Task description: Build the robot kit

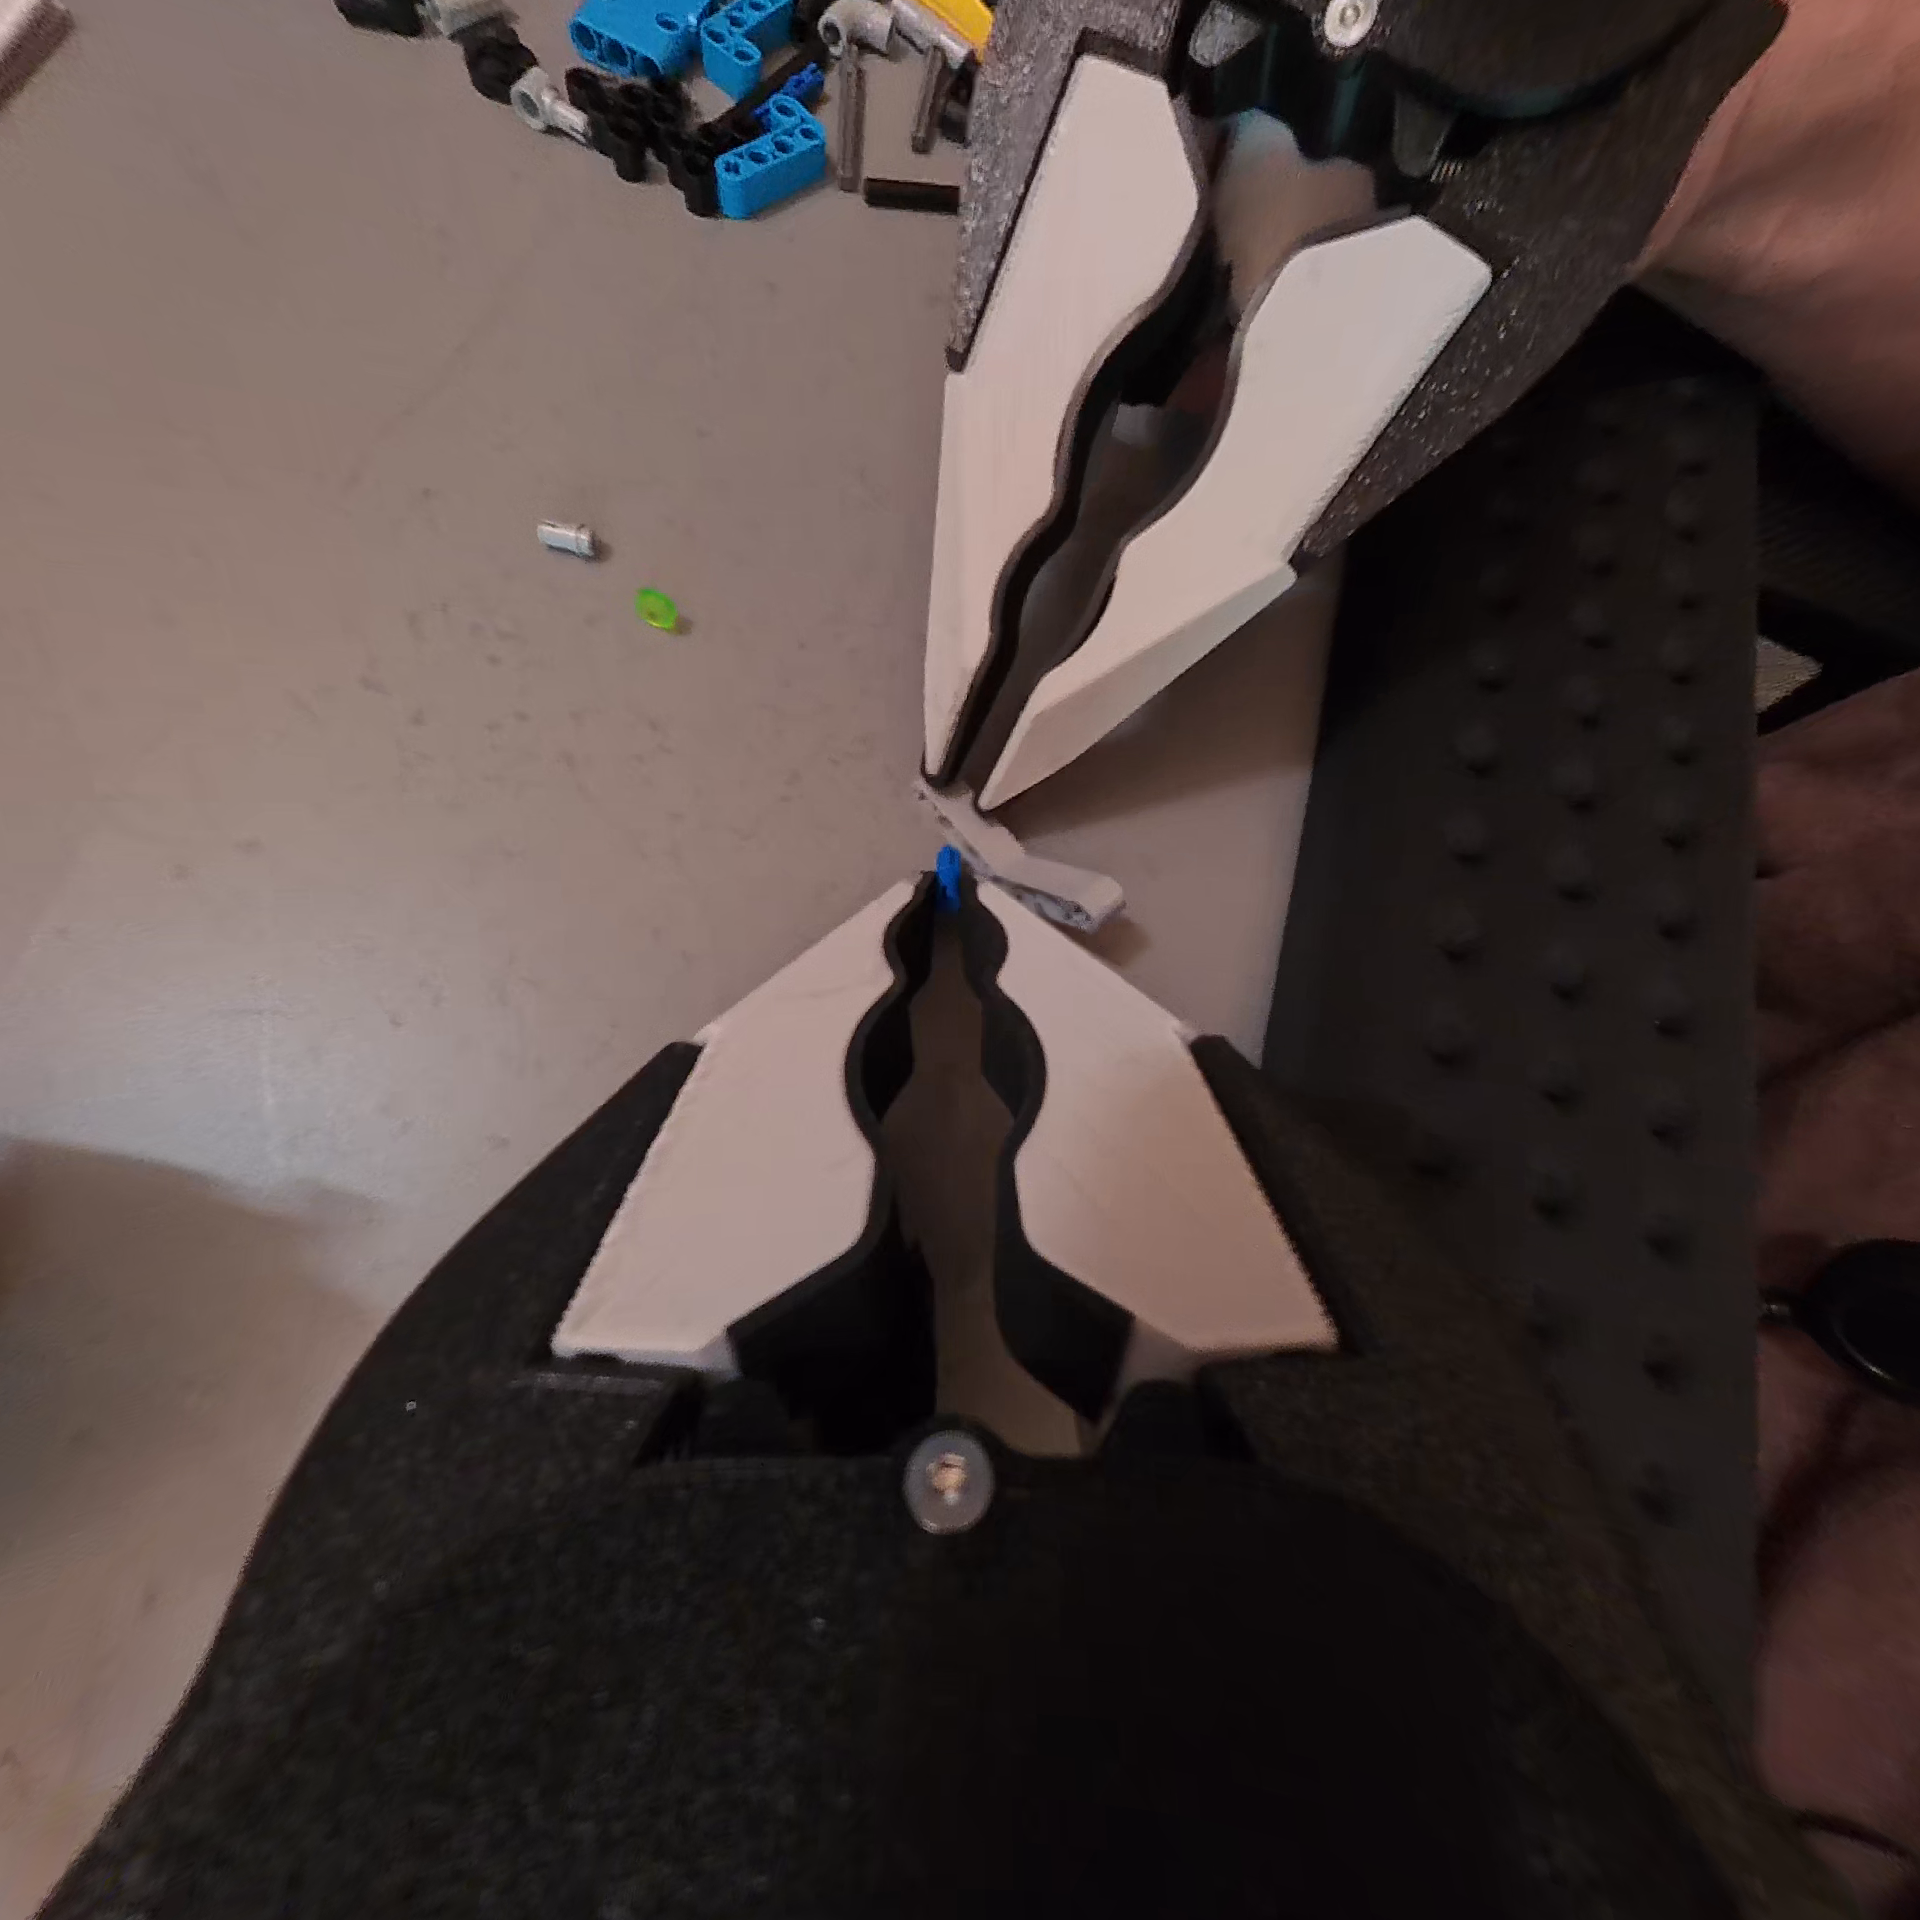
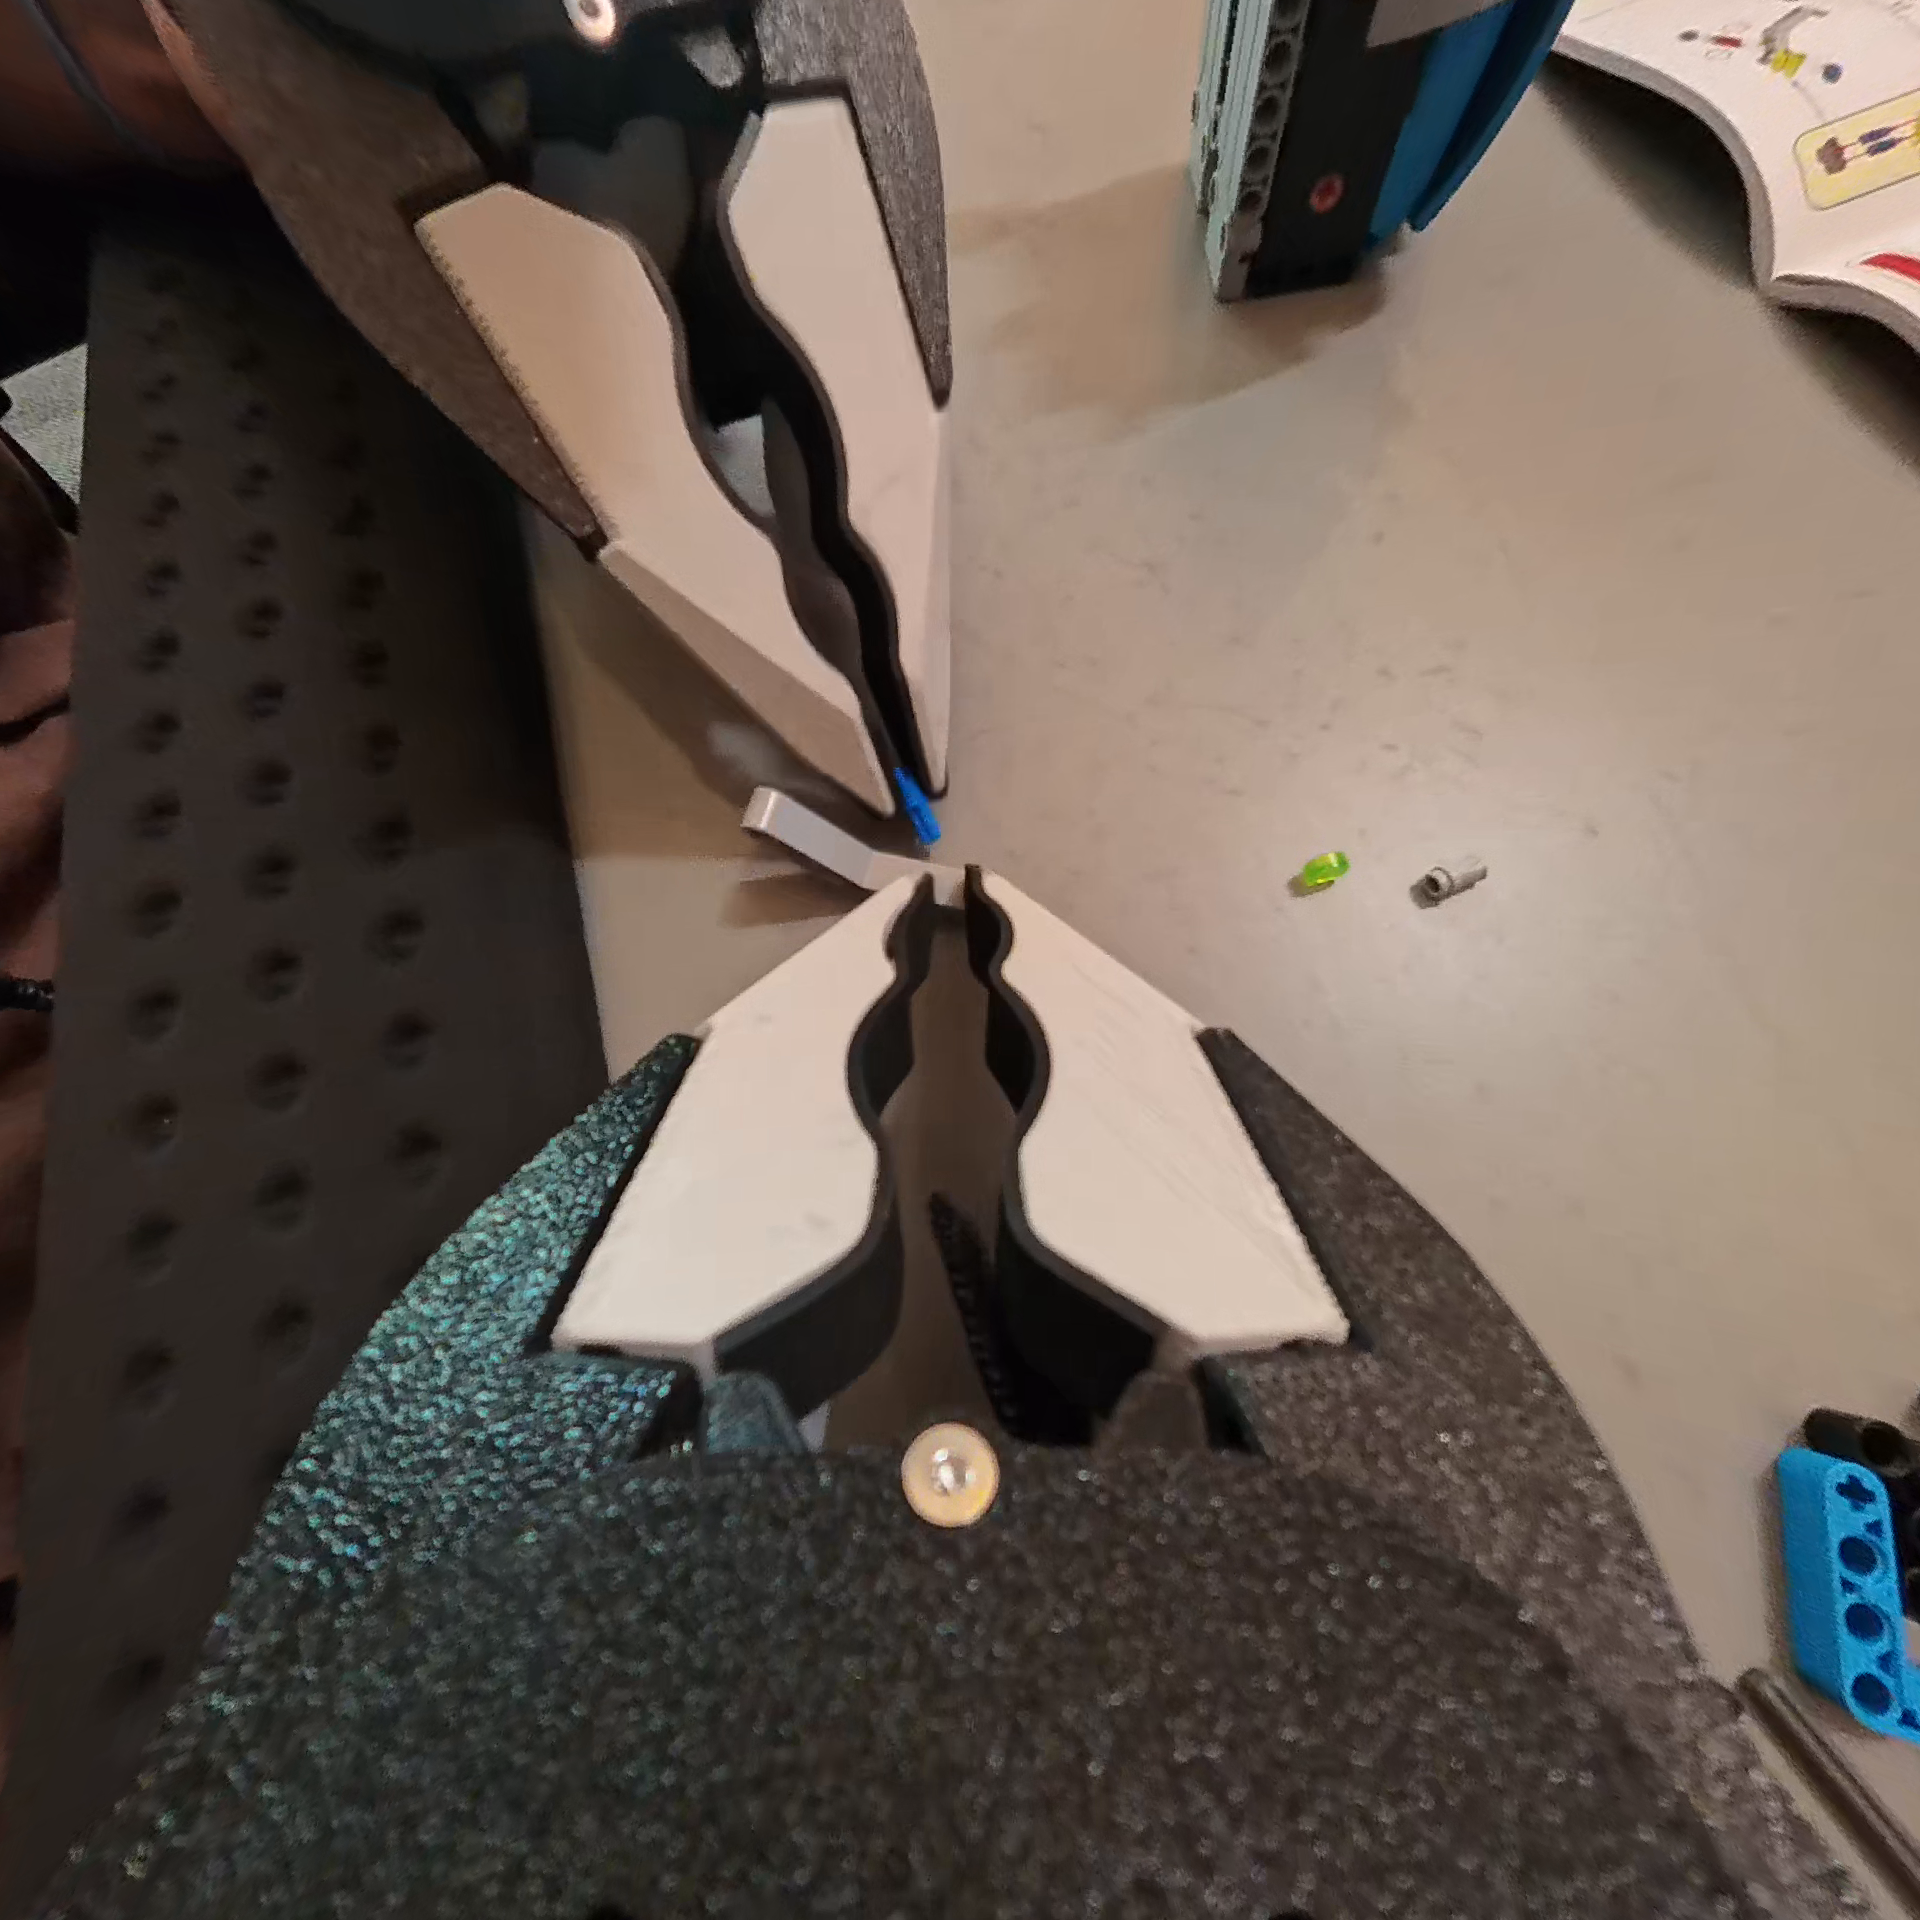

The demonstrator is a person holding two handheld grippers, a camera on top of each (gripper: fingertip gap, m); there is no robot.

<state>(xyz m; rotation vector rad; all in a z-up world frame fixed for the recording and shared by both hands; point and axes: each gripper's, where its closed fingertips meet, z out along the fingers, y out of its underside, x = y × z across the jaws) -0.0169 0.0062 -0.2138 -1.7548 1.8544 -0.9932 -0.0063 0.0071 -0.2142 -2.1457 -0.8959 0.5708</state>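
Blue pin [image 1: 948, 878] sits clamped at the very tip of the left gripper [image 1: 948, 896], its long axis running on in line with the jaws and its free end pointing toward the grey beam [image 1: 1023, 868] just ahead. That flat beam is pinched at one end by the closed jaws of the right gripper [image 1: 958, 781], which enters from the opposite side, so the two tips nearly meet; the beam's free end slants away to the right of the left jaws. Both pieces appear held just above the counter [image 1: 416, 831]. Well off to the left of the left jaws lie a small grey connector [image 1: 566, 538] and a green stud [image 1: 657, 609]; farther ahead, a heap of blue and black parts [image 1: 717, 104]. A black perforated strip [image 1: 1538, 935] runs along the right. Nothing stands between pin and beam.
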